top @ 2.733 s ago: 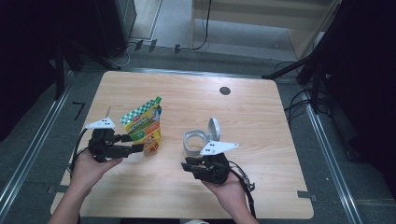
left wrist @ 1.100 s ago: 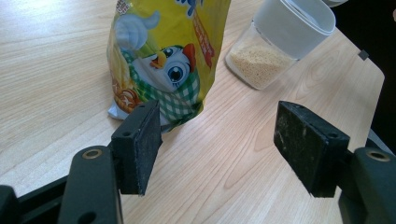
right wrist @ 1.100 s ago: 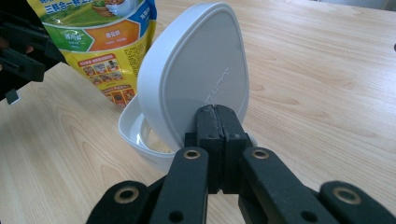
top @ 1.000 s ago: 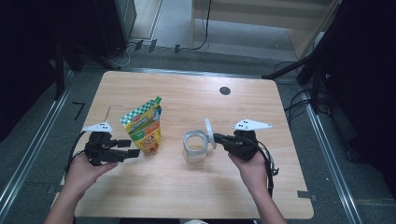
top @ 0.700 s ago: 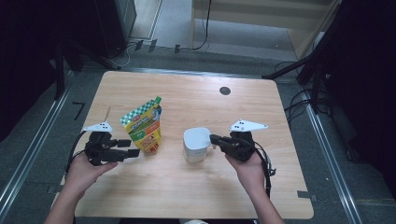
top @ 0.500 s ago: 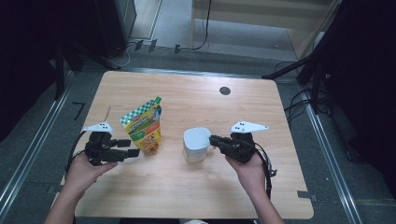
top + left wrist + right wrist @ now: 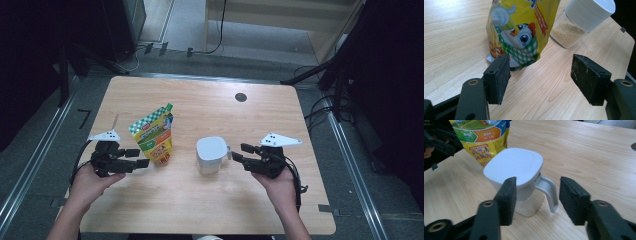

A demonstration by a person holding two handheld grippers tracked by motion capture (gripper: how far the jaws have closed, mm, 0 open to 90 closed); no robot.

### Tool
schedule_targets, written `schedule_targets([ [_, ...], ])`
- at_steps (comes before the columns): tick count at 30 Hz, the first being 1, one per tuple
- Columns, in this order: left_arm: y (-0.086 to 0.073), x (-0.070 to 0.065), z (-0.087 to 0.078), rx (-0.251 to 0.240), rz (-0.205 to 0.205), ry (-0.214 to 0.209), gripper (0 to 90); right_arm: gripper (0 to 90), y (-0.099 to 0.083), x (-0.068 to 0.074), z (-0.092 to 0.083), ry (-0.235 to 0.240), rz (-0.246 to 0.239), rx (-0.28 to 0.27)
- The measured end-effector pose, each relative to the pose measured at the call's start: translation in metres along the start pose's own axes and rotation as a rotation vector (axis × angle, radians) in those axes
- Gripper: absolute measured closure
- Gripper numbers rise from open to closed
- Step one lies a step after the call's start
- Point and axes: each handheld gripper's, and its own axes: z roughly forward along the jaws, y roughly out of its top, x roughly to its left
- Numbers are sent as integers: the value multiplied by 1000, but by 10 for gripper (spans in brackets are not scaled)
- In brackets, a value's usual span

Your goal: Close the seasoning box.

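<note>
The lid sits closed on the jar (image 7: 212, 154) mid-worktop (image 7: 280, 125), grain inside, so filling looks done. My right gripper (image 7: 537, 195) has just been opening, its jaws straddling the handle without pressing. My left gripper (image 7: 540, 75) hangs open before the upright pouch (image 7: 154, 136), still to be put away.

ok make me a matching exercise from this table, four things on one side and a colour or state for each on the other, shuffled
Things:
1. snack pouch
2. jar lid
3. left gripper
4. cable hole

Descriptions:
a. white, closed on the jar
b. dark round spot at the table's far side
c. yellow with green checks, standing upright
d. fingers apart, nothing between them

Pairs: 1-c, 2-a, 3-d, 4-b
</note>
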Motion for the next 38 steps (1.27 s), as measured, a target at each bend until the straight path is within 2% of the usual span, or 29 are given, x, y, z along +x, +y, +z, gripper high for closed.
schedule_targets([
  [4,0,0,0,-4,2,4,325,427,-8,-4,-4,-11,-25,5],
  [8,0,0,0,-9,0,6,323,393,-14,-8,-9,-18,-18,-4],
  [11,0,0,0,-10,1,10,323,363,-19,-10,-12,-54,-48,-9],
  [17,0,0,1,-7,2,17,314,288,-28,-18,-18,-81,-29,-9],
  [25,0,-1,3,0,9,23,310,276,-42,-28,-29,-117,-1,9],
  [30,1,-2,4,0,9,26,308,274,-46,-36,-32,-130,2,8],
  [33,1,-1,3,-2,8,27,307,274,-49,-42,-34,-143,22,15],
  [38,1,-1,4,-2,5,28,306,274,-49,-45,-36,-148,35,4],
])
